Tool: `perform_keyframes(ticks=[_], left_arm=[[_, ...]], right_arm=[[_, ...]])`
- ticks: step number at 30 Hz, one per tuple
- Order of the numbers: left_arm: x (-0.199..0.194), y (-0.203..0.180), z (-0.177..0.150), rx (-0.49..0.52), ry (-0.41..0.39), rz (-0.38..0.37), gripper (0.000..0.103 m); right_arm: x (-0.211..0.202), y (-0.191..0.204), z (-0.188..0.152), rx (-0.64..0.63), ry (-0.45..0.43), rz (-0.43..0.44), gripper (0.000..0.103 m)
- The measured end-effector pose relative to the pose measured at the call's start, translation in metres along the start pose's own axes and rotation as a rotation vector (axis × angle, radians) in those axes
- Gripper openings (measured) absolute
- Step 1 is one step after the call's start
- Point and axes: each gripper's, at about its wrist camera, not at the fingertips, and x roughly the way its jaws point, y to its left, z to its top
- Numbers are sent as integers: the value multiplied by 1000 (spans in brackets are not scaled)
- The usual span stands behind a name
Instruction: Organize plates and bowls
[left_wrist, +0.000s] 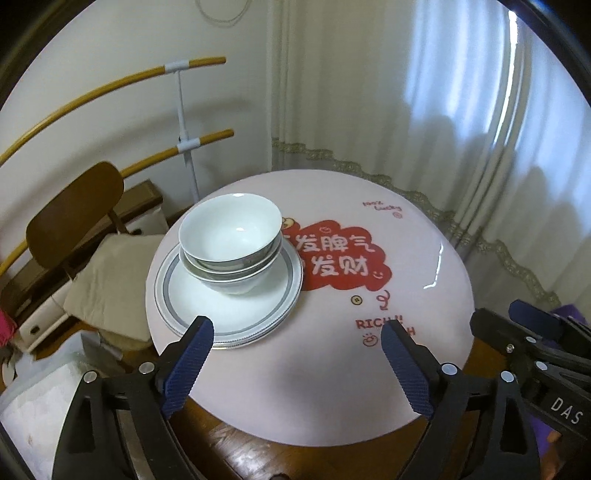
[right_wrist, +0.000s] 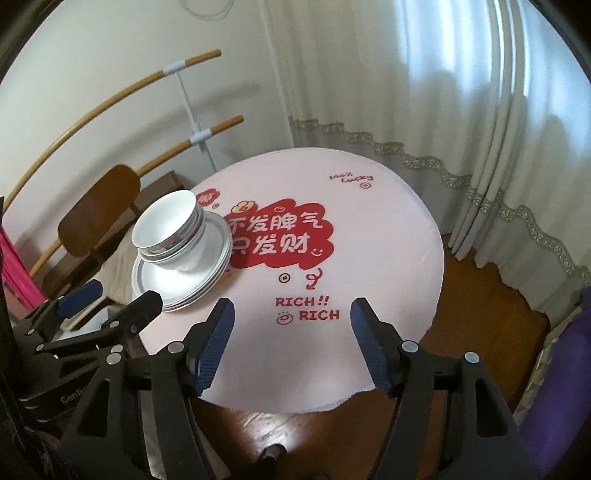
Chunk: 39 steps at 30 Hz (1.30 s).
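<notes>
A stack of white bowls (left_wrist: 231, 243) with grey rims sits nested on a stack of white grey-rimmed plates (left_wrist: 236, 314) at the left side of a round pink table mat (left_wrist: 332, 376). The same bowls (right_wrist: 168, 230) and plates (right_wrist: 184, 284) show in the right wrist view. My left gripper (left_wrist: 297, 328) is open and empty, above the near part of the table, its left finger close to the plates' front rim. My right gripper (right_wrist: 291, 306) is open and empty over the mat's front, to the right of the stack. Each gripper also shows in the other's view.
The mat carries a red printed patch (left_wrist: 340, 262) with lettering and lies on a round wooden table (right_wrist: 480, 321). A wooden chair (left_wrist: 74, 218) with a cushion stands left of the table. White curtains (left_wrist: 424, 110) hang behind and to the right.
</notes>
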Motion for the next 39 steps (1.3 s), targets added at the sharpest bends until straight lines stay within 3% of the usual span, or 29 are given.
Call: perform_keyframes(ticks=[9,13,15,19,25,39], left_arm=[[23,23,-48,23,-124,-4,95],[23,27,-74,44,-184,-23,96],[21,30,-88,41,-219,-46,101],[17,39,-113,41,-273,-83,101],[-13,50,-145,72,-323,-96,102],[-113,65,-192,76,-432,-135,102]], right_arm=[[15,1,-55,49,-125,-21,77],[16,8,-79,38,-174,-47,77],[14,13,-90,26,-199,-71,82],[0,27,-117,1,-270,-113,86],[-32,45,-154,18,-316,-163,91],[-112,80,-191,-1,-389,-229,96]])
